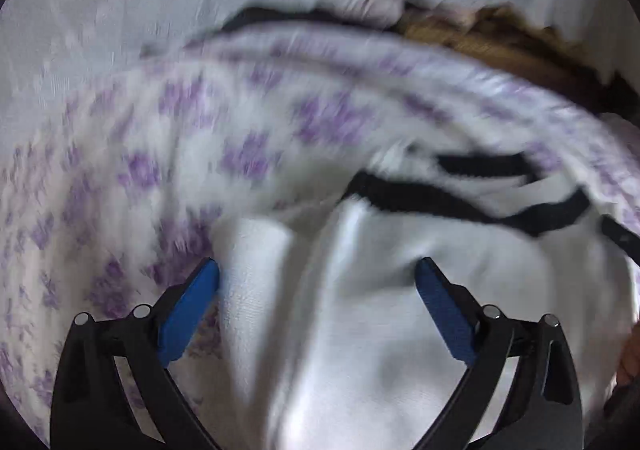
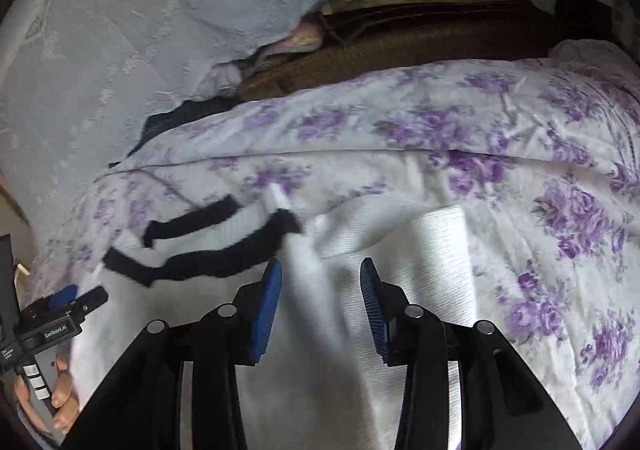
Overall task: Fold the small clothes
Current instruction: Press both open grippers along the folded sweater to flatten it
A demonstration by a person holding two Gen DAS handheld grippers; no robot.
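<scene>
A small white garment with black trim lies rumpled on a bed with a purple-flowered white cover. My left gripper is open just above the white cloth, which bulges up between its blue fingers; the view is blurred. In the right wrist view the same garment with its black trim lies under my right gripper, which is open over a raised fold. The left gripper shows at the garment's left edge, held by a hand.
The flowered cover spreads right and far. A pale blue textured sheet lies at the back left. A brown wooden bed frame runs across the back, with dark cloth and pinkish cloth beside it.
</scene>
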